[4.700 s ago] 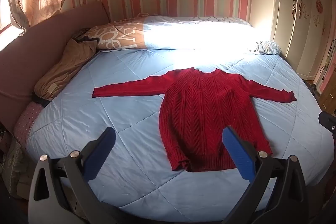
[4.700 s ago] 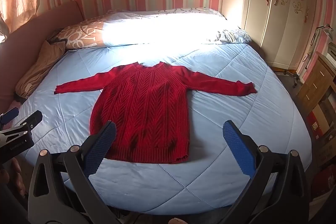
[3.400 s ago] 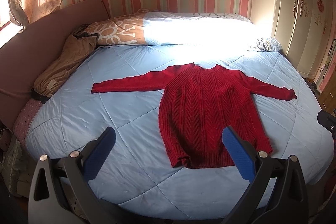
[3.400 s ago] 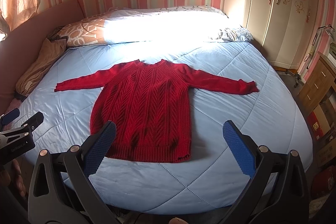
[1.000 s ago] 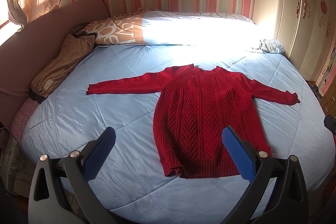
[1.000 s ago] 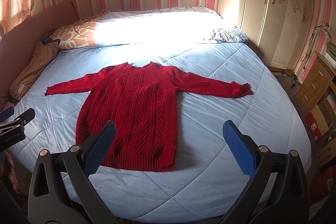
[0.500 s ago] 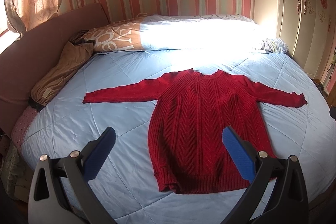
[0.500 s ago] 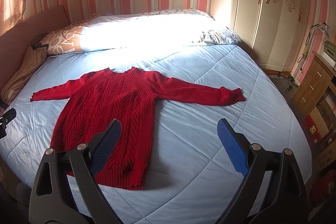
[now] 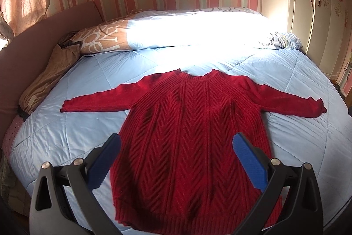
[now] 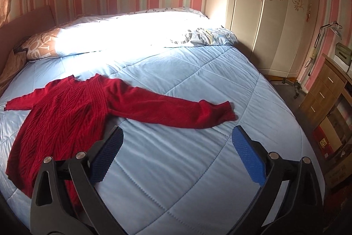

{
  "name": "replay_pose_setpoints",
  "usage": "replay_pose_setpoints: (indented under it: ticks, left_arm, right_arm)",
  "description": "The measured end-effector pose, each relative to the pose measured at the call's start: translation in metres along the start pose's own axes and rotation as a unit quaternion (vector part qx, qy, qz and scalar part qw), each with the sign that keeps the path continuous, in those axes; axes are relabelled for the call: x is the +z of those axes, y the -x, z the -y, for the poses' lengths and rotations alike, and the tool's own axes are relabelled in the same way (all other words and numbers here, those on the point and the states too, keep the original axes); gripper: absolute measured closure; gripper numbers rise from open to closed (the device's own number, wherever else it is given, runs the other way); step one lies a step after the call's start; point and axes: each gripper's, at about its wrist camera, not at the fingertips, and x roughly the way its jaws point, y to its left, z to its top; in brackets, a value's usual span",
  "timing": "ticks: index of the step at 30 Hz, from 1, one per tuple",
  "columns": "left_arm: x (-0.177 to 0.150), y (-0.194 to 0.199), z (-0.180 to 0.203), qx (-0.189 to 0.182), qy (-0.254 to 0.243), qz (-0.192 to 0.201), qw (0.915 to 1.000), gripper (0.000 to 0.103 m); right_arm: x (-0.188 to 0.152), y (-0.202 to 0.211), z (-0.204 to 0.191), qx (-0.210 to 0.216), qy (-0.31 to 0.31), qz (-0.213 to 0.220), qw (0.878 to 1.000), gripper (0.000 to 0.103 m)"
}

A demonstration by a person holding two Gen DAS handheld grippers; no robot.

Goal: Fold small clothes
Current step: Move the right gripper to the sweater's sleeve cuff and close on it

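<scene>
A red cable-knit sweater (image 9: 191,136) lies flat on the light blue quilt (image 9: 66,131), neck toward the pillows, both sleeves spread out. My left gripper (image 9: 176,160) is open and empty, hovering above the sweater's lower body. In the right wrist view the sweater (image 10: 66,116) lies at the left, and its right sleeve (image 10: 176,112) stretches toward the middle, with its cuff (image 10: 222,112) just ahead. My right gripper (image 10: 177,153) is open and empty, above bare quilt (image 10: 198,169) a little short of that sleeve.
Pillows (image 9: 187,30) lie along the striped wall. A brown cloth (image 9: 48,74) lies by the pink headboard at left. A cream wardrobe (image 10: 275,14) and a wooden drawer unit (image 10: 323,94) stand right of the bed.
Both grippers have moved forward over the bed. The left view now centres on the sweater's body; the right one has swung right toward the right sleeve. Both stay open.
</scene>
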Motion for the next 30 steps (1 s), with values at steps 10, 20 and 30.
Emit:
replay_pose_setpoints:
  ticks: [10, 20, 30]
  left_arm:
    - [0.020, -0.084, 0.062, 0.000, 0.027, -0.009, 0.9996, 0.001]
    - [0.026, -0.154, 0.094, 0.028, 0.014, -0.028, 0.9991, 0.001]
    - [0.029, -0.173, 0.119, 0.030, -0.004, -0.026, 0.9992, 0.001]
  right_arm:
    - [0.004, -0.106, 0.071, -0.023, 0.015, -0.040, 0.999, 0.009]
    - [0.009, -0.200, 0.140, 0.005, -0.036, -0.086, 0.996, 0.031]
    - [0.005, -0.265, 0.178, 0.034, -0.087, -0.164, 0.982, 0.034]
